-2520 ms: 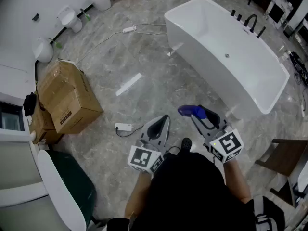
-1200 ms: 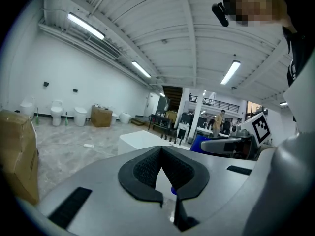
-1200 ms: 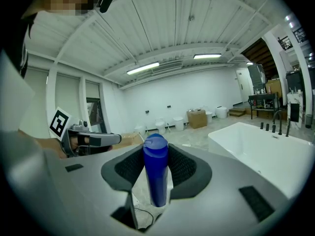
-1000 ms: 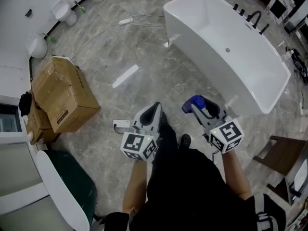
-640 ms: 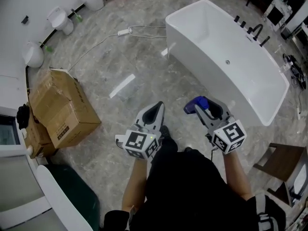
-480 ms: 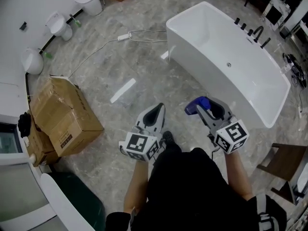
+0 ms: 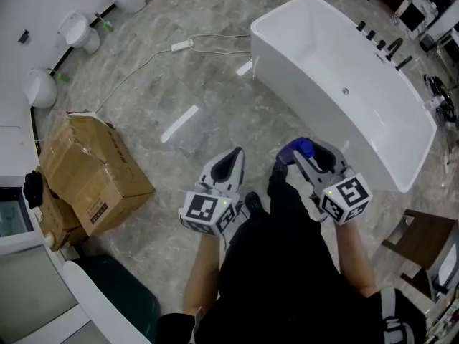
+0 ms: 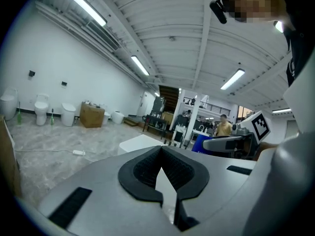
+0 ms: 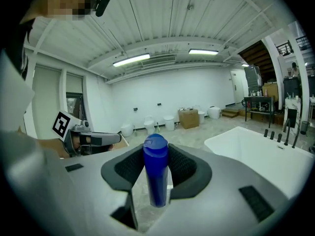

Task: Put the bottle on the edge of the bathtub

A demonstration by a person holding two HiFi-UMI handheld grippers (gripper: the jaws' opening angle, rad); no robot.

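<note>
A blue bottle (image 7: 292, 149) stands upright between the fingers of my right gripper (image 7: 305, 153), which is shut on it. In the right gripper view the bottle (image 9: 156, 176) fills the gap between the black pads (image 9: 183, 166). The white bathtub (image 7: 323, 117) lies ahead and to the right, its near wall a short way beyond the bottle. In the right gripper view the bathtub (image 9: 246, 146) shows at the right. My left gripper (image 7: 233, 156) hovers over the marble floor beside the right one. It is shut and holds nothing, its fingertips touching in the left gripper view (image 8: 160, 151).
Black taps (image 7: 380, 40) stand on the tub's far rim. Cardboard boxes (image 7: 93, 163) sit at the left, toilets (image 7: 75, 31) line the wall, and a cable with a power strip (image 7: 181, 45) crosses the floor. A wooden stool (image 7: 423, 239) is at the lower right.
The person has stepped closer to the bathtub, so the right gripper and the bottle are nearer its near wall. Neither gripper's jaws have changed.
</note>
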